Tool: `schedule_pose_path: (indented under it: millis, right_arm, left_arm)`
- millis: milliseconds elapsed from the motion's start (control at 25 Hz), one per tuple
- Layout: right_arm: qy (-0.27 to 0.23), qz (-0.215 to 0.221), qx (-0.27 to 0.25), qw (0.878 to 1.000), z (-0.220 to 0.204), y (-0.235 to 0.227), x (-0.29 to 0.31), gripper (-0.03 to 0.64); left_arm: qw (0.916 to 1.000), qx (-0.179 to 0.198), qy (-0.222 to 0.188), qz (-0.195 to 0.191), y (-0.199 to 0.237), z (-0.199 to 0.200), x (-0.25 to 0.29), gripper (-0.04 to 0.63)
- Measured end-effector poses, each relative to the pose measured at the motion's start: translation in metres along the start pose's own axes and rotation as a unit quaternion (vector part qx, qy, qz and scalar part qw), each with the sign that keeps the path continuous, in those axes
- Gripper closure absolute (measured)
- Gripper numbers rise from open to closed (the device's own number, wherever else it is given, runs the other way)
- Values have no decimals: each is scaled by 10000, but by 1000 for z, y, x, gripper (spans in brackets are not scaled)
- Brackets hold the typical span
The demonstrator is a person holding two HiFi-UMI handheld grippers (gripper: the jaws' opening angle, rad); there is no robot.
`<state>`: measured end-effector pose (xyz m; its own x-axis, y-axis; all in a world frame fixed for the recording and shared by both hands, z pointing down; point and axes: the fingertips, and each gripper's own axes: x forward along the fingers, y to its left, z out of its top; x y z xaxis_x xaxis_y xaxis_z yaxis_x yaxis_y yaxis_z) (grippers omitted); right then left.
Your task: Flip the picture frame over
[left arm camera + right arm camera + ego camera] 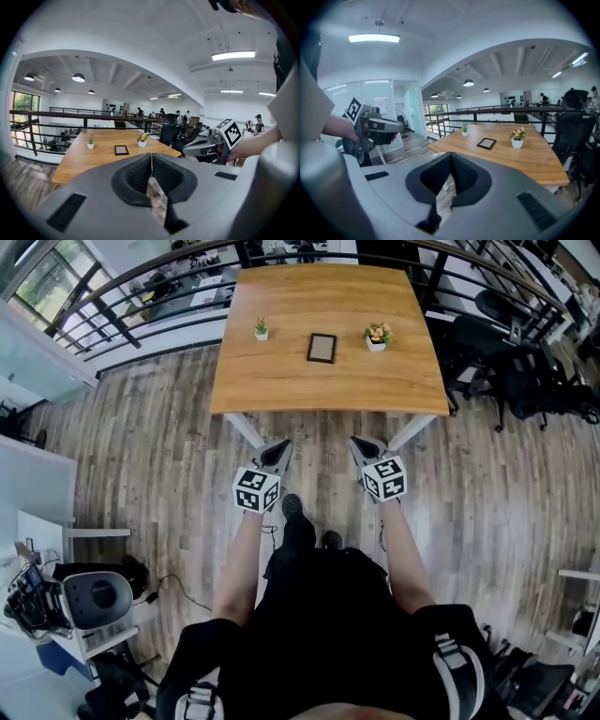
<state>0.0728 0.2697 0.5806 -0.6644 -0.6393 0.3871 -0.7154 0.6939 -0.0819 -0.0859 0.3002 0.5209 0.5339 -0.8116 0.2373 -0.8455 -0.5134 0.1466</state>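
**Head view: picture frame (322,348) flat on the worktop (319,296), both tools closed and empty**

The picture frame is a small upright rectangle with a thin dark border around a pale grey-beige panel. It lies flat near the middle of the worktop, which is a warm, honey-coloured wooden slab with fine straight grain on white angled legs. To the frame's left is a spiky green plant (261,330) in a little white pot. To its right a white pot holds orange and yellow flowers (377,337). Both pots stand apart from the frame.

The person stands back from the near edge, over a floor (141,446) of grey-brown wood planks. The left tool (278,451) and the right tool (364,448) are held side by side, well short of the worktop. Each has a matte grey moulded shell tapering to a point and carries a white cube printed with black square markers.

In the left gripper view and in the right gripper view, that tool's black ribbed pads meet along a narrow seam with nothing between them. A dark metal railing (122,320) with slim bars runs beyond the worktop.
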Motion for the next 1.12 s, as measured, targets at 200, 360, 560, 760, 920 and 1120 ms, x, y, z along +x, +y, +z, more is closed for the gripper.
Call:
schedule_pose_path:
  millis: [200, 360, 560, 760, 920, 1120]
  right_arm:
    - [-78, 109, 134, 9998, -2, -1, 3, 605]
    - [-278, 170, 131, 9994, 4, 1, 3, 510]
    - [-478, 115, 30, 9988, 17, 0, 6, 338]
    - [-572, 17, -33, 9984, 26, -5, 7, 270]
    - [-550, -115, 13, 9984, 28, -12, 12, 214]
    - [-554, -136, 117, 9983, 34, -18, 23, 212]
  left_arm:
    - [9996, -178, -188, 57, 9, 4, 4, 571]
    - [9995, -127, -271, 80, 13, 9, 5, 561]
    - [9995, -106, -293, 109, 19, 12, 11, 432]
    - [9993, -76, -308, 179, 26, 17, 18, 367]
    - [9993, -126, -292, 214, 34, 19, 23, 351]
    - [9995, -149, -212, 184, 45, 21, 32, 350]
